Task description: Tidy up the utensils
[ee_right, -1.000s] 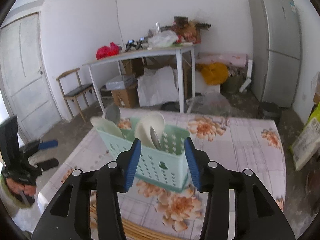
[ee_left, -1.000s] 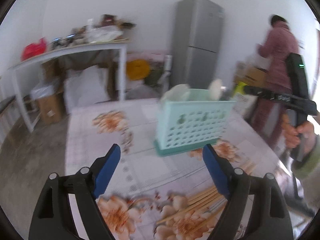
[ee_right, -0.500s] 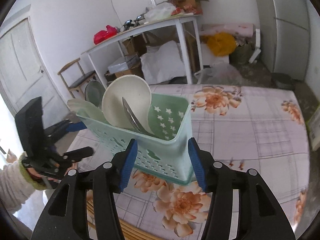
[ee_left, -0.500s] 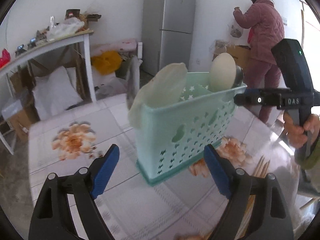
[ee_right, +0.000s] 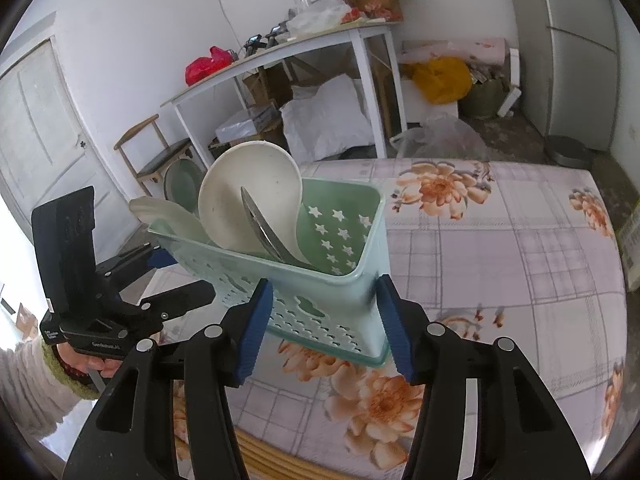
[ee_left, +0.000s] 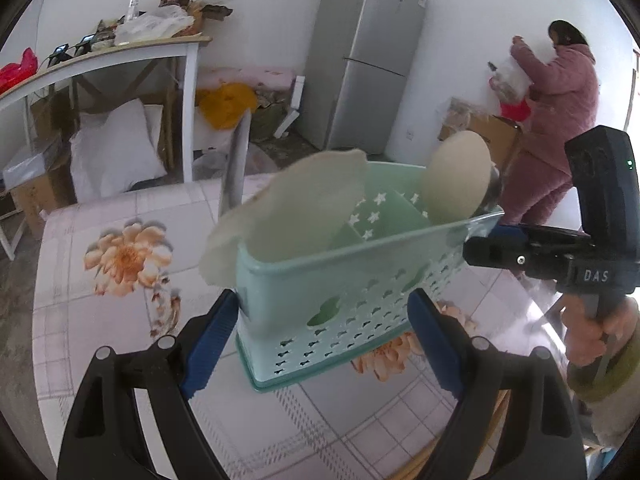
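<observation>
A mint-green perforated utensil basket [ee_left: 340, 280] stands on the floral tablecloth [ee_left: 100, 312], also seen in the right wrist view [ee_right: 320, 292]. It holds white spoon-like ladles [ee_right: 248, 208] and a metal utensil [ee_right: 264, 236]. My left gripper [ee_left: 320, 332] is open, its blue pads flanking one end of the basket. My right gripper [ee_right: 324, 320] is open around the other end, its pads close to the basket's sides. Each gripper shows in the other's view: the right one [ee_left: 520, 256], the left one [ee_right: 160, 280]. Wooden chopsticks [ee_right: 276, 460] lie at the near table edge.
A fridge [ee_left: 364, 60] and a cluttered white side table [ee_left: 100, 60] stand behind. A person in pink [ee_left: 556, 100] is at the back right. A wooden chair [ee_right: 156, 152] and a door [ee_right: 40, 128] are at the left.
Both grippers have moved in closer to the basket, which now sits between each pair of pads. The left view has swung from the chopsticks up to the basket.
</observation>
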Demonstrator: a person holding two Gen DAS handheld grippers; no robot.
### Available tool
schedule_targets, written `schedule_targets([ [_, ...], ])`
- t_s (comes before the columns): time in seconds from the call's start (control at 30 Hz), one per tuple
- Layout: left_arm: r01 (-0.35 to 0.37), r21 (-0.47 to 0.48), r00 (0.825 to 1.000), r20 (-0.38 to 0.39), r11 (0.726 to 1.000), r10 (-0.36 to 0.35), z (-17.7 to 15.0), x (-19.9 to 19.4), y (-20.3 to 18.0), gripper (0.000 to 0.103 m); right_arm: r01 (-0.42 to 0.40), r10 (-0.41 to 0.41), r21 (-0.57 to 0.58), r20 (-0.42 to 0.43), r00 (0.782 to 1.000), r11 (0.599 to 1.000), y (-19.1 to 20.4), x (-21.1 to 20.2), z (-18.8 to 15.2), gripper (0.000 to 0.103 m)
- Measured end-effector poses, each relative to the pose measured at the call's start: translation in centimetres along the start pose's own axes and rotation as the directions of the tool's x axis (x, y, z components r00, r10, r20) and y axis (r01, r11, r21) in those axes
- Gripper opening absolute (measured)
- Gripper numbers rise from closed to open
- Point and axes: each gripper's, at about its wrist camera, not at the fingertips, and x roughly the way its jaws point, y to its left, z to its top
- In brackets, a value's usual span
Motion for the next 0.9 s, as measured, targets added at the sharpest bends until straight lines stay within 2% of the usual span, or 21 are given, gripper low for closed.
schedule_targets([
  [0.3,-0.031,-0.020,0.998,-0.053,0.999,0.030,-2.3,-3.4,-0.6,0.084,-0.022,0.022,0.003,-0.022,1.000,1.000,2.4,-1.4,-2.0,0.051],
  [0.5,-0.040,-0.053,0.998,-0.045,0.998,0.038,-3.6,-4.9,-0.9,0.084,-0.018,0.017,-0.026,-0.026,1.000,0.999,3.7,-1.8,-3.0,0.051],
  [0.73,-0.051,-0.080,0.999,-0.016,0.996,0.050,-4.5,-5.9,-1.0,0.084,0.026,-0.025,-0.023,0.025,0.999,0.999,4.1,-2.3,-3.4,0.051],
  [0.9,-0.073,-0.122,0.997,-0.040,0.990,0.069,-6.3,-7.2,-0.6,0.085,0.081,-0.080,-0.015,0.061,0.995,0.997,4.4,-4.5,-4.8,0.053],
])
